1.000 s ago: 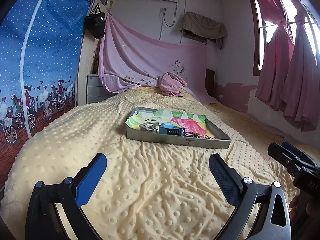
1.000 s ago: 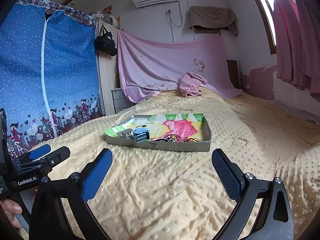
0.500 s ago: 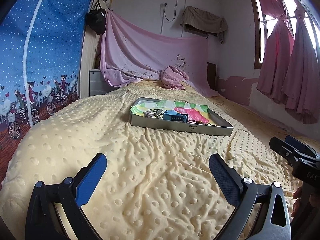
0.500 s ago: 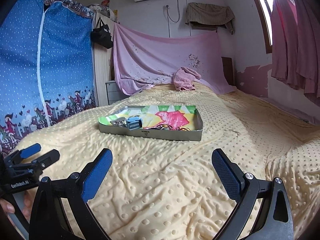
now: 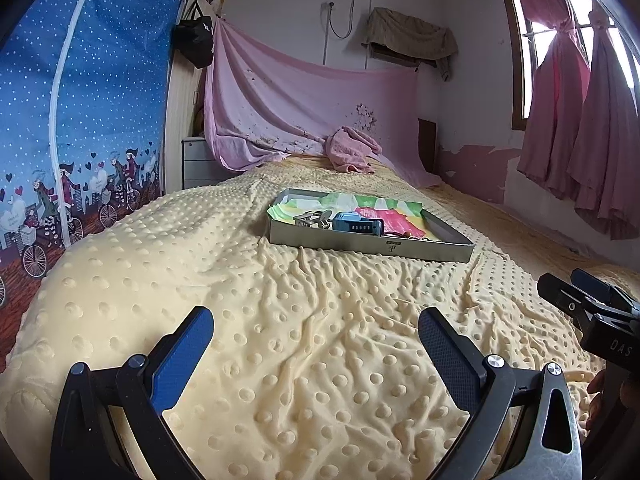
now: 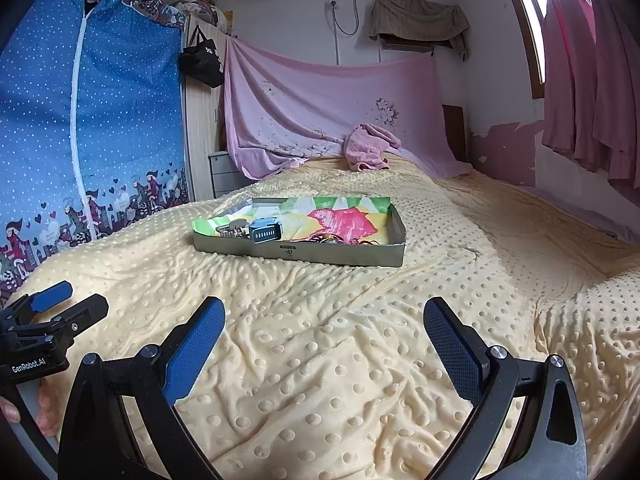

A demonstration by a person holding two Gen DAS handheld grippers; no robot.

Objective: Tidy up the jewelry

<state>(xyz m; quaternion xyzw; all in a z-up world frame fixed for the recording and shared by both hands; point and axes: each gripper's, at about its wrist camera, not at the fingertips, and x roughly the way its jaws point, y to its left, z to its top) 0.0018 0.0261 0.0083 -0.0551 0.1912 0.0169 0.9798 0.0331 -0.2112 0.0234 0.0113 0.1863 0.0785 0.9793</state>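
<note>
- A blue dotted wardrobe cover [image 6: 100, 120] with a cartoon border was seen at the far left, with a black bag [image 6: 202, 62] hung beside it.
- The left gripper [image 5: 314, 344] was held low over the yellow dotted bedspread [image 5: 320, 360], its blue-padded fingers [image 5: 182, 356] spread wide with nothing between them.
- In the right wrist view the same left gripper [image 6: 66, 304] was seen at the left edge, well apart from the tray, a hand [image 6: 24, 412] gripping its handle.
- A shallow grey tray [image 6: 320, 254] lined with green, yellow and pink paper was seen resting on the bedspread, ahead of both grippers and well apart from them.
- Within the tray, metal pieces [image 6: 230, 229] were seen toward the left end, a blue box [image 6: 265, 231] just beside them, and a tangle of jewelry [image 6: 340, 240] along the near wall to the right; single pieces could not be told apart.
- The right gripper [image 6: 324, 332] was held low over the bedspread, its fingers [image 6: 452, 352] likewise spread wide and empty.
- A pink cloth [image 6: 370, 146] was seen bunched at the head of the bed, and pink curtains [image 5: 580, 132] were seen hung at the far right.
</note>
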